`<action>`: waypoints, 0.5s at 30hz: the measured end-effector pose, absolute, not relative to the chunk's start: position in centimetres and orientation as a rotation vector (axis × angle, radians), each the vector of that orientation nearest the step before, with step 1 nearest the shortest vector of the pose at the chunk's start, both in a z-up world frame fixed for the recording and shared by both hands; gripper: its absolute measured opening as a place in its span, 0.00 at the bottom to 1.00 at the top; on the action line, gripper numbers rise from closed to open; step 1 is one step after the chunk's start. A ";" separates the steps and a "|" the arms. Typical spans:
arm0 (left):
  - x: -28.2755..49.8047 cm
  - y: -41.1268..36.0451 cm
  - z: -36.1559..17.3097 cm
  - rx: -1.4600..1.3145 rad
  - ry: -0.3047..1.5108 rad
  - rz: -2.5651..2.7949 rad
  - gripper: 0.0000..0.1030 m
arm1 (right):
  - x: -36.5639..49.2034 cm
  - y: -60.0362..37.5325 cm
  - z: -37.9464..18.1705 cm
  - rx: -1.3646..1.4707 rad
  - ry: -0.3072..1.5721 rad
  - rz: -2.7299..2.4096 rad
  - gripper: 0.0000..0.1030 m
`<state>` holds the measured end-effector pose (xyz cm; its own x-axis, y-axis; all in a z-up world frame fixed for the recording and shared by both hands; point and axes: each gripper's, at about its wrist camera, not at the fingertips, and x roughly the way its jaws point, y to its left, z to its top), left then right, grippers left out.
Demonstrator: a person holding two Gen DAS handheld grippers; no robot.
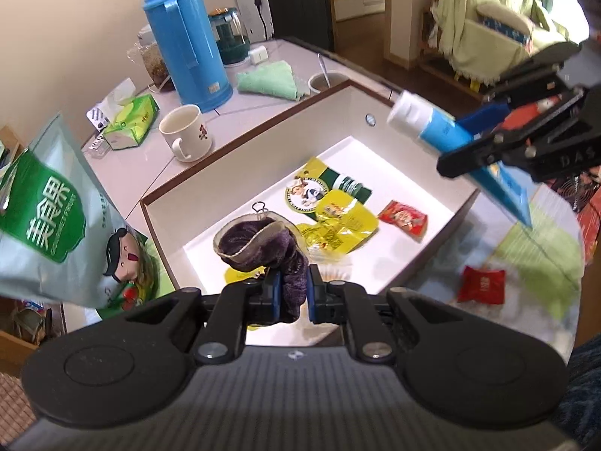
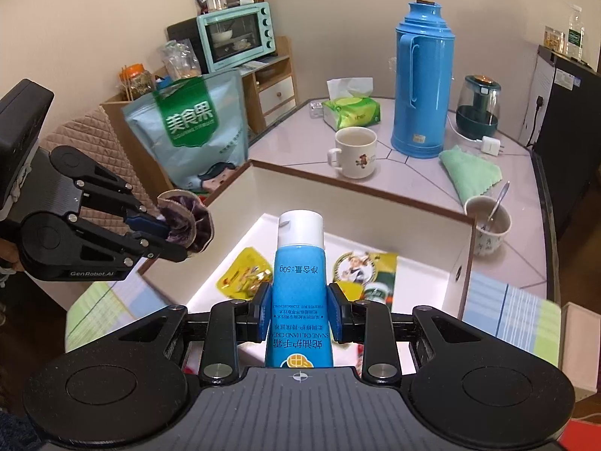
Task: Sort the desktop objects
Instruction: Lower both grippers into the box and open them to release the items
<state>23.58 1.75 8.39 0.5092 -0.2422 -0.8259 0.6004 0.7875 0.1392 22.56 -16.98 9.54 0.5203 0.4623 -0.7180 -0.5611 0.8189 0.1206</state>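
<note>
Left wrist view: my left gripper [image 1: 292,291] is clenched on a purple scrunchie [image 1: 259,248], which hangs above the near end of the white box [image 1: 443,180]; across the frame my right gripper [image 1: 484,146] grips a blue tube [image 1: 432,124] with a white cap, held above the box's far right corner. I judge the step in hand to be the carry-and-drop stage: both items are lifted and neither is yet released. The next move calls for lowering each item into the box, or beside it if it belongs elsewhere, and then parting the fingers. Inside the box I count one green-and-yellow packet [image 1: 323,184], two or so crumpled yellow packets [image 1: 342,221] that overlap, and one red packet [image 1: 403,220]. Outside it lies one more red packet [image 1: 482,285] on the striped cloth [image 1: 541,251]. Right wrist view: the tube [image 2: 298,282] sits upright between my right gripper's [image 2: 298,314] blue pads [image 2: 263,312], cap pointing away, above the box [image 2: 462,248]. My left gripper [image 2: 176,240] holds the scrunchie [image 2: 186,225] just over the box's left wall. On the counter I count two mugs, one empty [image 2: 355,152] and one holding a spoon [image 2: 488,223], one blue flask [image 2: 422,79], one tissue pack [image 2: 353,111], one green cloth [image 2: 469,174] and one large snack bag [image 2: 191,131].
</note>
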 end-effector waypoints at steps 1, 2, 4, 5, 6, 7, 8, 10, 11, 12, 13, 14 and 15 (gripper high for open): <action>24.1 1.7 8.2 0.447 0.914 -0.529 0.10 | 23.2 -16.9 9.5 -0.137 0.822 0.610 0.29; 24.7 1.7 8.0 0.452 0.924 -0.530 0.10 | 23.9 -16.9 9.5 -0.142 0.827 0.607 0.29; 25.7 1.7 7.6 0.463 0.941 -0.530 0.10 | 25.1 -16.8 9.3 -0.151 0.835 0.599 0.29; 26.1 1.7 7.3 0.466 0.948 -0.529 0.10 | 25.7 -16.8 9.3 -0.151 0.839 0.597 0.29; 26.5 1.7 7.1 0.468 0.955 -0.528 0.10 | 26.2 -16.6 9.1 -0.154 0.844 0.597 0.29; 26.9 1.7 6.9 0.470 0.962 -0.528 0.10 | 26.8 -16.5 9.0 -0.156 0.850 0.598 0.29; 27.3 1.6 6.6 0.469 0.970 -0.530 0.10 | 27.3 -16.4 8.9 -0.158 0.855 0.599 0.29; 28.2 1.5 6.2 0.469 0.986 -0.532 0.10 | 28.4 -16.0 8.5 -0.167 0.868 0.602 0.29; 28.6 1.4 5.9 0.470 0.993 -0.531 0.10 | 28.9 -15.8 8.2 -0.173 0.875 0.606 0.29; 29.0 1.4 5.7 0.471 0.999 -0.529 0.10 | 29.4 -15.6 7.9 -0.179 0.885 0.607 0.29; 29.4 1.4 5.4 0.470 1.006 -0.526 0.10 | 29.8 -15.4 7.5 -0.186 0.895 0.609 0.29; 29.8 1.4 5.2 0.467 1.014 -0.524 0.10 | 30.3 -15.2 7.1 -0.192 0.905 0.610 0.29; 30.2 1.3 5.0 0.465 1.022 -0.521 0.10 | 30.7 -15.0 6.8 -0.198 0.916 0.611 0.29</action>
<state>30.17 1.34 5.02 0.4221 -0.1895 -0.8865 0.6067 0.7857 0.1209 30.70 -15.03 6.77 0.4545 0.4099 -0.7909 -0.5733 0.8141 0.0925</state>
